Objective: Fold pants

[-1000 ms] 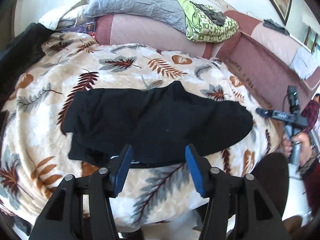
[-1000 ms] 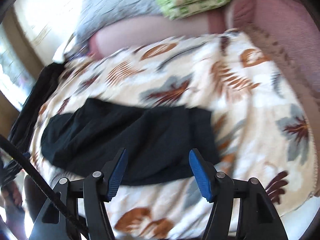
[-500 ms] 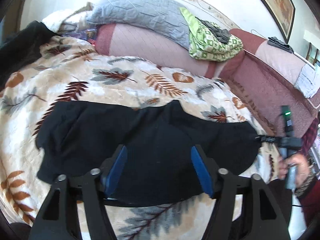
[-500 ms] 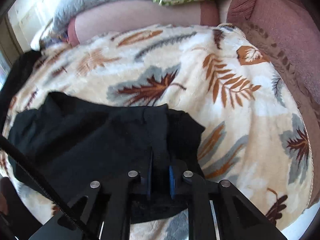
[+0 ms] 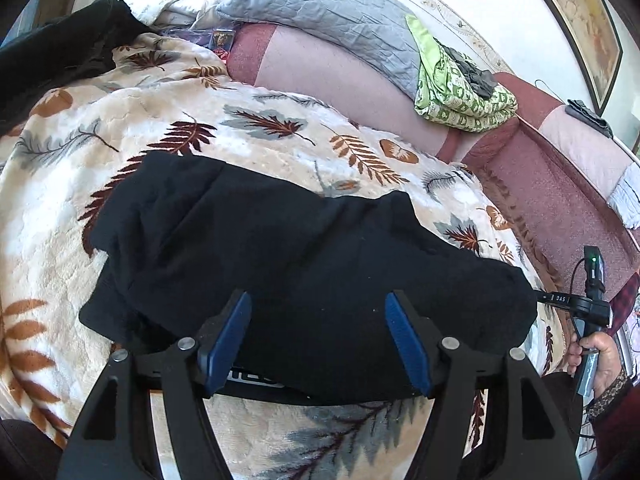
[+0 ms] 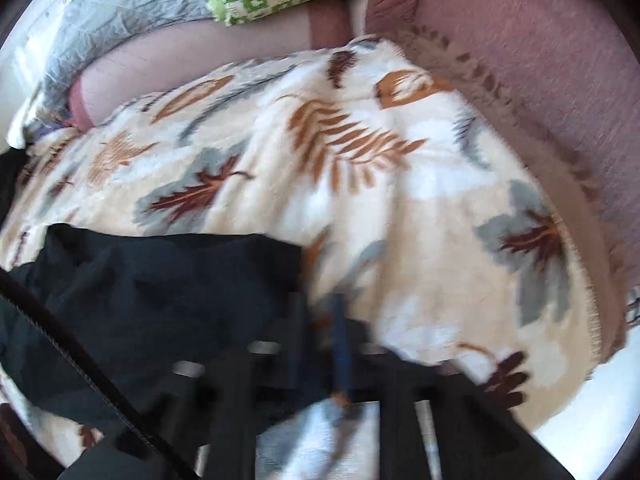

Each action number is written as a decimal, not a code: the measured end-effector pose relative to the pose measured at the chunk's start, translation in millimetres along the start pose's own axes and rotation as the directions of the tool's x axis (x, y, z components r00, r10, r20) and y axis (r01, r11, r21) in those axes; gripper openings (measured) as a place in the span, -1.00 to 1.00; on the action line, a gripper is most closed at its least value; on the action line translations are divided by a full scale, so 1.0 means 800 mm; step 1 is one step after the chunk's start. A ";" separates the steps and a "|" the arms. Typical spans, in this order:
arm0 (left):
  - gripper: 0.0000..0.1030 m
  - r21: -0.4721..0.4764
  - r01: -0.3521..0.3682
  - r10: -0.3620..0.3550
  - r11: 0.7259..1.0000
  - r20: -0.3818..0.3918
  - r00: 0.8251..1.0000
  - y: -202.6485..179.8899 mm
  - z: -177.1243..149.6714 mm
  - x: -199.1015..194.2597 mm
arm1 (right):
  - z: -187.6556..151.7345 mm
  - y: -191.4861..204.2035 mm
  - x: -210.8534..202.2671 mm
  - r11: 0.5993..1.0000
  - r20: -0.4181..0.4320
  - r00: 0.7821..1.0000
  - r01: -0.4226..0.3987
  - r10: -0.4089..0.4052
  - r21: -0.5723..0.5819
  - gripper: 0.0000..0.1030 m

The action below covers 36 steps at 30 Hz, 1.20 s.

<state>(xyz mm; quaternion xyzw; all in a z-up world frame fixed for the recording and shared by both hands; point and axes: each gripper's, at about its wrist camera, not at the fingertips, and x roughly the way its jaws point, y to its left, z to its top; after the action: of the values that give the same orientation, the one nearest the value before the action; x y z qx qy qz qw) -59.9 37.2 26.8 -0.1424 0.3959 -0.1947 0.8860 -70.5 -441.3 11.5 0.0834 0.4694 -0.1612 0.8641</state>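
In the left wrist view, the crumpled black fabric pants (image 5: 280, 264) lie across the near part of the cream leaf-printed fleece blanket (image 5: 280, 136), the left gripper (image 5: 318, 340) over their near edge, blue-padded jaws apart and gripping nothing. In the blurred right wrist view, the right gripper (image 6: 320, 344) is clamped together on the pants' (image 6: 160, 300) right end.

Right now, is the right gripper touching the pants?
Touching. In the right wrist view, though blurred, the right gripper is shut on the pants' right edge; the left wrist view shows that gripper meeting the pants' end.
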 end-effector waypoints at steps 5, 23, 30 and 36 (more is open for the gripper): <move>0.37 0.043 -0.014 0.013 0.999 0.027 1.000 -0.015 -0.004 -0.004 | 0.004 -0.045 -0.012 0.996 0.031 0.999 -0.009 0.006 0.084 -0.97; 0.49 0.018 -0.089 0.086 0.996 0.146 0.985 -0.006 0.001 -0.037 | 0.020 0.027 0.006 1.000 0.037 0.999 -0.011 0.011 -0.008 -0.94; 0.50 -0.103 -0.186 0.198 0.977 0.125 0.972 0.032 0.008 -0.040 | 0.013 -0.019 0.015 0.995 -0.033 0.996 0.089 -0.088 0.037 -0.77; 0.50 -0.277 -0.225 0.243 0.934 0.032 0.969 0.079 0.005 -0.027 | 0.013 -0.018 -0.063 0.987 0.158 0.980 0.104 -0.124 0.125 -0.25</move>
<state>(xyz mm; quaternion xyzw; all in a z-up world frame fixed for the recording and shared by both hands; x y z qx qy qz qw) -55.8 103.4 17.6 -0.2205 0.4036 -0.0268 0.8876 -92.9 -448.2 59.4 0.0927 0.3897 -0.2440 0.8832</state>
